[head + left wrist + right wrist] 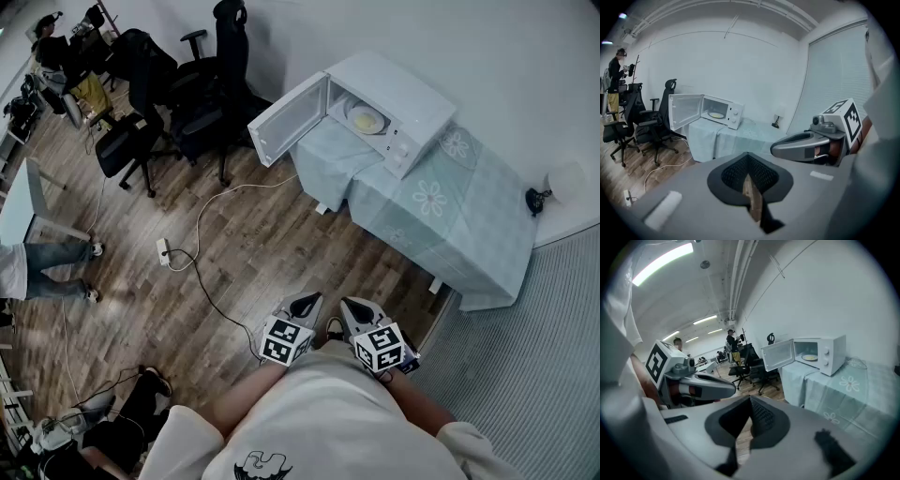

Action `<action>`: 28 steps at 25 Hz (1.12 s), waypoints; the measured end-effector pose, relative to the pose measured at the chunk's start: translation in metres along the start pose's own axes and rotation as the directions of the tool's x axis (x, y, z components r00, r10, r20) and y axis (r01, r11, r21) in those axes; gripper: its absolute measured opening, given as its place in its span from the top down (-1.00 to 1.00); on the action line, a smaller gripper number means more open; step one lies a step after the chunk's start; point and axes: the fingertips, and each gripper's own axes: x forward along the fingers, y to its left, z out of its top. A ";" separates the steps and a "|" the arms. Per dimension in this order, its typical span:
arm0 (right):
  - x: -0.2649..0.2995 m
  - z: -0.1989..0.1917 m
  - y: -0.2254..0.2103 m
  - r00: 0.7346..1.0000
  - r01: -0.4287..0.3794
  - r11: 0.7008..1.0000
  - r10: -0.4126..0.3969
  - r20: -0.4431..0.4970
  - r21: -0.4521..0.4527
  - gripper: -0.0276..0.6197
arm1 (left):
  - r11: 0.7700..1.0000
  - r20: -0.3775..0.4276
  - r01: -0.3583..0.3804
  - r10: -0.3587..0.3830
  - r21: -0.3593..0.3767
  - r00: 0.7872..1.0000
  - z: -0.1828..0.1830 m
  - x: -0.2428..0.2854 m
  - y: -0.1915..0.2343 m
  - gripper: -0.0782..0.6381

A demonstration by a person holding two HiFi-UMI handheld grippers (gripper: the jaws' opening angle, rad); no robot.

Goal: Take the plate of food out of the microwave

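A white microwave point(394, 108) stands on a table with a pale green flowered cloth point(441, 202), its door point(286, 120) swung open to the left. Inside lies a plate of yellow food point(366, 119), which also shows in the left gripper view as the plate point(716, 114) and in the right gripper view as the plate point(810, 357). Both grippers are held close to the person's chest, far from the microwave. My left gripper point(306, 305) is shut and empty. My right gripper point(356, 308) is shut and empty beside it.
Black office chairs point(155, 103) stand left of the microwave. A white cable with a power strip point(163, 250) runs over the wooden floor. A small lamp point(561, 183) sits at the table's far right. A person's legs point(52, 258) show at the left edge.
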 end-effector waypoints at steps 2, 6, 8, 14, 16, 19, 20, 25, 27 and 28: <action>-0.002 0.000 -0.001 1.000 0.001 1.000 -0.001 -0.003 -0.006 0.88 | 1.000 0.007 0.008 -0.008 0.001 1.000 0.002 0.000 -0.004 0.78; -0.005 0.002 -0.006 1.000 0.005 1.000 -0.005 -0.006 -0.008 0.88 | 1.000 0.013 0.012 -0.011 -0.003 1.000 0.005 0.002 -0.008 0.78; -0.004 0.002 -0.008 1.000 0.005 1.000 -0.005 -0.006 -0.007 0.88 | 1.000 0.017 0.006 -0.006 -0.010 1.000 0.006 0.004 -0.006 0.78; 0.000 0.000 -0.009 1.000 0.011 1.000 -0.011 -0.015 -0.005 0.88 | 1.000 0.020 0.023 -0.023 -0.005 1.000 0.007 0.007 -0.005 0.78; 0.003 0.001 -0.009 1.000 0.016 1.000 -0.016 -0.018 0.007 0.88 | 1.000 0.021 0.025 -0.025 -0.009 0.999 0.008 0.007 -0.001 0.78; 0.010 -0.001 -0.013 0.999 0.032 0.998 -0.031 -0.028 0.055 0.88 | 0.999 0.022 0.029 -0.028 -0.016 0.999 0.008 0.005 0.007 0.78; 0.013 -0.002 -0.013 0.999 0.036 0.997 -0.034 -0.033 0.073 0.88 | 0.999 0.023 0.030 -0.029 -0.018 0.999 0.008 0.004 0.010 0.78; 0.032 -0.003 0.000 0.999 0.023 0.994 -0.019 -0.038 0.103 0.87 | 0.998 0.018 0.046 -0.045 -0.038 0.999 0.000 -0.003 0.034 0.78; 0.042 -0.001 0.003 0.998 0.039 0.996 -0.035 -0.049 0.082 0.88 | 0.998 0.019 0.047 -0.046 -0.046 0.999 -0.003 -0.007 0.045 0.78; 0.048 0.001 0.003 0.997 0.056 0.996 -0.052 -0.053 0.070 0.88 | 0.998 0.020 0.048 -0.047 -0.048 0.999 -0.004 -0.008 0.051 0.77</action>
